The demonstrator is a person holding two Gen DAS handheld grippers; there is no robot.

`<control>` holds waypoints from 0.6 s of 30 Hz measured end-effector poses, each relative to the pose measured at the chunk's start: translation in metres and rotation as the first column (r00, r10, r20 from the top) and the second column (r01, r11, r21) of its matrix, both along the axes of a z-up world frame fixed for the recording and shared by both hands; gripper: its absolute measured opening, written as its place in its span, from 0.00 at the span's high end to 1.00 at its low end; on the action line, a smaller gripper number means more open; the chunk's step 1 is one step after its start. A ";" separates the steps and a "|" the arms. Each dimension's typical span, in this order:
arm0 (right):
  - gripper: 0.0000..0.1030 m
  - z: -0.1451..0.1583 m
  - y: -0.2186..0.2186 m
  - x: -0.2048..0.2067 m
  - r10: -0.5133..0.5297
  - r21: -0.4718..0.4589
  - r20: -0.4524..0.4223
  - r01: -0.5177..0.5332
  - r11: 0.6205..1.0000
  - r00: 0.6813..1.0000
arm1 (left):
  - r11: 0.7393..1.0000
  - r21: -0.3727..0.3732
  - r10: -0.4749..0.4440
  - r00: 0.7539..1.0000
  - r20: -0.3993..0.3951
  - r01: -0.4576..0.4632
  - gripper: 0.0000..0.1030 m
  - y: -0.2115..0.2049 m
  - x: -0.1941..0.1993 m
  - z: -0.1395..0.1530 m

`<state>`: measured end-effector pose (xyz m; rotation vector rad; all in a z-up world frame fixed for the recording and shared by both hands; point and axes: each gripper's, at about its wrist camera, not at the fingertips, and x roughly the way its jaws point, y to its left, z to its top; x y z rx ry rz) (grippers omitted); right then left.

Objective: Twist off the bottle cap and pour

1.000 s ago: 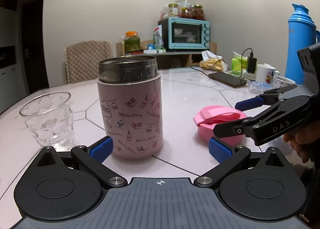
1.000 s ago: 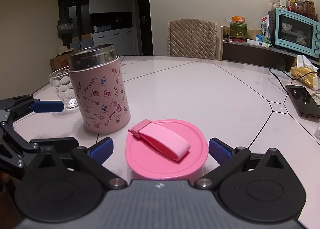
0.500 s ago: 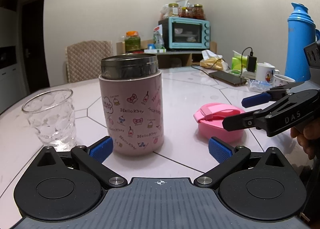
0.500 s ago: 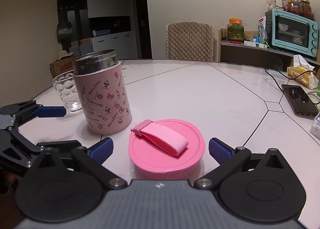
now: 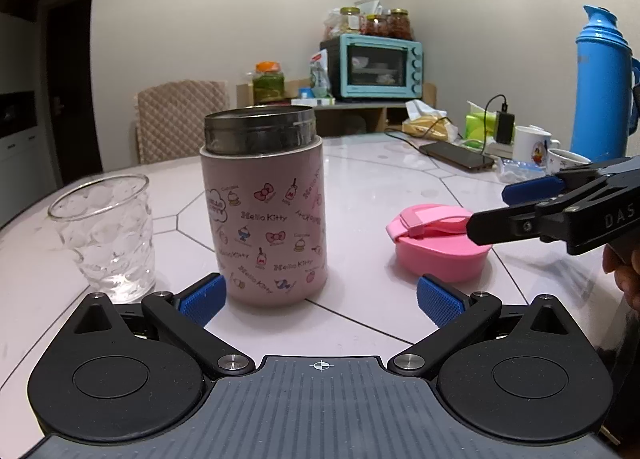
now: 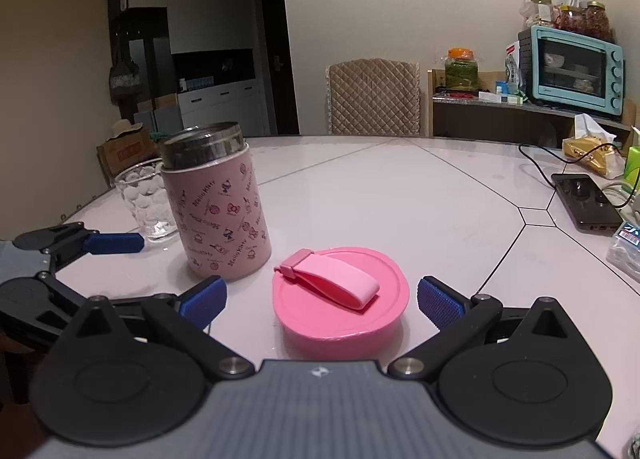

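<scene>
Backing off the cap (image 6: 341, 301), the right gripper (image 6: 320, 295) gaped wide; left gripper (image 5: 320, 295), wide too, neared the bottle (image 5: 266, 215) — pouring next.

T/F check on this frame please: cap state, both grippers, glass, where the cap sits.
1. The pink cap is still screwed on the pink bottle. False: it lies on the table, bottle mouth open.
2. The left gripper is open. True.
3. The right gripper is clamped on the cap. False: open, pads apart from it.
4. The glass stands upright beside the bottle. True.
5. The cap's strap faces up. True.
</scene>
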<state>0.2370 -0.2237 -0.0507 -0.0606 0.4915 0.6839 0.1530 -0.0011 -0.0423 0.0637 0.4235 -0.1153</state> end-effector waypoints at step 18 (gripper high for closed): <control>0.00 0.013 -0.010 -0.031 -0.066 0.063 0.030 0.064 0.996 0.997 | 0.999 -0.005 0.032 0.999 0.019 -0.032 0.00 -0.006 -0.012 0.007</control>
